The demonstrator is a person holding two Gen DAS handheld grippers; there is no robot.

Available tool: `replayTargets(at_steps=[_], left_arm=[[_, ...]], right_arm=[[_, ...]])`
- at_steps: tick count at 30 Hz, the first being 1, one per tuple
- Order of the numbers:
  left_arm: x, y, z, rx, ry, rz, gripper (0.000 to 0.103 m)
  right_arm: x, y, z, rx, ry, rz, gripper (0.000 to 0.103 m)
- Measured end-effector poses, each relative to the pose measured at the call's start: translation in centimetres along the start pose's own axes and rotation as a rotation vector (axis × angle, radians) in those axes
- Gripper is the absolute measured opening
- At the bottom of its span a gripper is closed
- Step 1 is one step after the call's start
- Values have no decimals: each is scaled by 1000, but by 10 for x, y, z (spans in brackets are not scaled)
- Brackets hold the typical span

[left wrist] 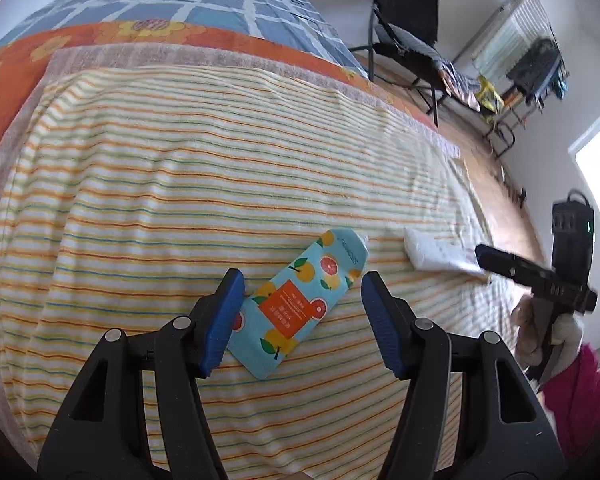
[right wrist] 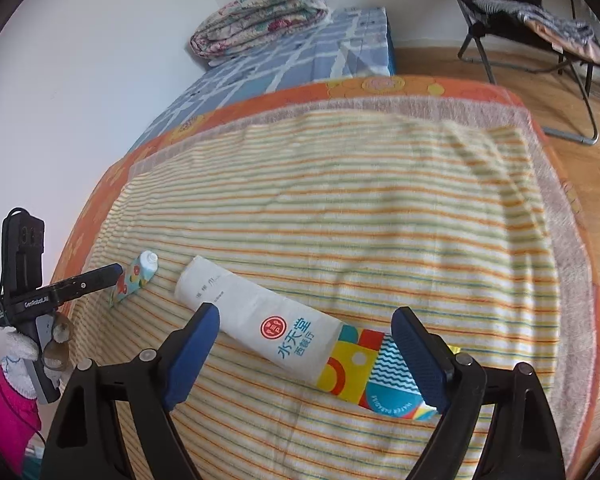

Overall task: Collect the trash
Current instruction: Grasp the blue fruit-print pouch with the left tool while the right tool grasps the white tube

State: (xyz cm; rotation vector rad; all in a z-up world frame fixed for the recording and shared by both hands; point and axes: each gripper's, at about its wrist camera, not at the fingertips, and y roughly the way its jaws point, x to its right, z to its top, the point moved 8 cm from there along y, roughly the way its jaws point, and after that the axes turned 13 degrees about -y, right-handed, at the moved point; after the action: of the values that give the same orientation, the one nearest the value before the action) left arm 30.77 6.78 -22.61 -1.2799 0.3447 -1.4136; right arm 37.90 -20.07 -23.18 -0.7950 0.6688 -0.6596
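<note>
1. The left gripper (left wrist: 302, 312) is standing open over the striped towel (left wrist: 180, 184), its blue pads (left wrist: 224, 320) flanking the pouch (left wrist: 300, 304) without pressing it; the left pad looks to be at the pouch's edge (contact there is hard to judge).
2. The pouch is lying flat, its long axis running diagonally from near-left to far-right, so it is crossing the jaw gap at a slant rather than square to it.
3. The right gripper (right wrist: 306, 356) is also open and holding nothing, straddling the paper bag (right wrist: 284, 328), which is lying flat with its coloured end nearest the right pad.
4. The bag's long axis is slanting from far-left to near-right, again skewed across the gap.
5. Farther off, each piece is lying nearer its own gripper, so each hand is likely taking the one beneath it
</note>
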Motion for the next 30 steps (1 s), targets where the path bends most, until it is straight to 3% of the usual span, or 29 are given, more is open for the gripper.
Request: replayTargets(at_steps=[2, 8, 12, 14, 17, 21, 23, 24, 30], left_arm=[[4, 2, -6, -29, 15, -15, 52], [25, 3, -35, -112, 102, -37, 51], [42, 4, -45, -104, 206, 27, 51], [49, 6, -42, -66, 247, 89, 51], [54, 12, -36, -47, 250, 120, 51], [53, 23, -28, -25, 235, 177, 51], [50, 28, -25, -18, 228, 199, 36], [49, 30, -24, -13, 231, 210, 36], [51, 31, -23, 0, 252, 205, 36]], right_arm=[[0, 2, -4, -10, 14, 13, 86], [-12, -1, -13, -37, -2, 70, 80], [-33, -2, -21, -76, -70, 119, 80], [-39, -3, -22, -82, -121, 85, 79], [-46, -2, -15, -75, -204, 2, 79], [-53, 6, -8, -71, -254, -45, 79], [-53, 12, -6, -76, -271, -73, 79], [-52, 14, -4, -77, -276, -81, 79], [-55, 30, -1, -94, -310, -141, 69]])
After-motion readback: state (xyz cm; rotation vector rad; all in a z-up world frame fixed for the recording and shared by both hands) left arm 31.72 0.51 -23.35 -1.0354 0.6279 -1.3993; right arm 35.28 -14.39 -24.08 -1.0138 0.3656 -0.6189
